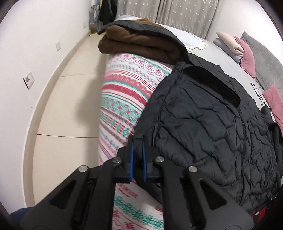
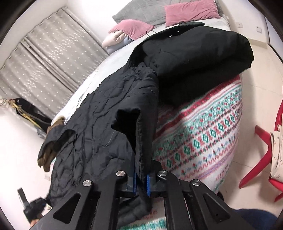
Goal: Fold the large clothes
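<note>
A black quilted puffer jacket lies spread on a bed with a patterned red, green and white blanket. My left gripper is shut on the jacket's near edge, cloth pinched between its blue pads. In the right wrist view the same jacket stretches away. My right gripper is shut on a raised fold of its hem, with the fabric standing up between the fingers. The other gripper shows small at the lower left.
A folded brown and black garment sits at the bed's far left corner. A folded black coat lies on the blanket to the right. Pink and grey pillows are at the head. A red chair stands right of the bed. Tiled floor lies left.
</note>
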Motion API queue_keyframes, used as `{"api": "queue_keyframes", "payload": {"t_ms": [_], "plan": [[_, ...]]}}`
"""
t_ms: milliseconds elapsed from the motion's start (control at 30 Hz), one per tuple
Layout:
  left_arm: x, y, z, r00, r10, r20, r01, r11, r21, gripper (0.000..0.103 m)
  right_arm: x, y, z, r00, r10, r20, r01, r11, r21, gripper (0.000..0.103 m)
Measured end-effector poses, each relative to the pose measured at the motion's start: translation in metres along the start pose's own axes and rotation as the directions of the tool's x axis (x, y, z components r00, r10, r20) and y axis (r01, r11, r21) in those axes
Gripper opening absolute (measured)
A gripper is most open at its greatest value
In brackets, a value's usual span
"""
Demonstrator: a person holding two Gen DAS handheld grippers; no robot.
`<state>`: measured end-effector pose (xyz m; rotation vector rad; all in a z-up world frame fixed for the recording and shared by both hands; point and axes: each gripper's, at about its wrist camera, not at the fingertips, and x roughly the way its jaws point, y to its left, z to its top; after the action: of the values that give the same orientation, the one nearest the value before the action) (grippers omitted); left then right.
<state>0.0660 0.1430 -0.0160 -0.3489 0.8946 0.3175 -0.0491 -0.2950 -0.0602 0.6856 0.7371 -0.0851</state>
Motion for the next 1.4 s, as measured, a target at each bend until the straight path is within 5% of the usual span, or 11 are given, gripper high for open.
{"api": "queue_keyframes", "payload": {"t_ms": [267, 400, 433, 600, 667, 767, 867, 933, 1033, 1167, 1400], "plan": [[-0.011, -0.004, -0.005, 0.999, 0.045, 0.001, -0.045, 0.999, 0.023, 0.020, -0.001, 0.014, -0.004, 0.999, -0.021, -0.044, 0.017, 0.995, -0.102, 0.013], [-0.047, 0.005, 0.002, 0.998, -0.024, 0.052, 0.026, 0.999, -0.027, 0.031, -0.022, 0.009, 0.007, 0.998, 0.048, -0.034, -0.050, 0.997, -0.065, 0.035], [-0.057, 0.004, 0.007, 0.996, -0.049, 0.071, 0.052, 0.998, -0.037, 0.041, -0.032, 0.010, 0.013, 0.999, 0.051, -0.007, -0.052, 0.996, -0.068, 0.039], [-0.103, -0.039, 0.048, 0.973, -0.167, 0.158, 0.165, 0.986, 0.026, 0.062, -0.077, 0.026, 0.069, 0.987, 0.101, 0.128, -0.089, 0.992, -0.091, 0.059], [-0.110, -0.064, 0.066, 0.963, -0.204, 0.174, 0.194, 0.978, 0.073, 0.078, -0.087, 0.043, 0.102, 0.979, 0.102, 0.179, -0.080, 0.989, -0.122, 0.067], [-0.106, -0.103, 0.089, 0.950, -0.242, 0.196, 0.218, 0.966, 0.136, 0.081, -0.071, 0.065, 0.161, 0.971, 0.109, 0.212, -0.066, 0.978, -0.198, 0.084], [-0.073, -0.134, 0.102, 0.954, -0.231, 0.190, 0.192, 0.960, 0.203, 0.085, -0.026, 0.048, 0.222, 0.984, 0.023, 0.178, -0.004, 0.994, -0.110, 0.085], [-0.042, -0.143, 0.100, 0.962, -0.212, 0.171, 0.170, 0.958, 0.229, 0.085, 0.005, 0.018, 0.254, 0.988, 0.030, 0.154, -0.036, 0.999, 0.035, 0.085], [0.014, -0.142, 0.098, 0.988, -0.151, 0.010, 0.146, 0.968, 0.203, 0.085, 0.049, -0.027, 0.284, 0.986, 0.107, 0.128, -0.133, 0.965, 0.224, 0.084], [0.038, -0.128, 0.106, 0.974, -0.212, -0.080, 0.218, 0.973, 0.073, 0.085, 0.088, -0.059, 0.311, 0.988, 0.033, 0.153, -0.073, 0.962, 0.263, 0.084], [0.063, -0.137, 0.109, 0.981, -0.149, -0.125, 0.163, 0.980, 0.112, 0.085, 0.129, -0.119, 0.351, 0.974, 0.025, 0.223, -0.117, 0.905, 0.410, 0.077]]}}
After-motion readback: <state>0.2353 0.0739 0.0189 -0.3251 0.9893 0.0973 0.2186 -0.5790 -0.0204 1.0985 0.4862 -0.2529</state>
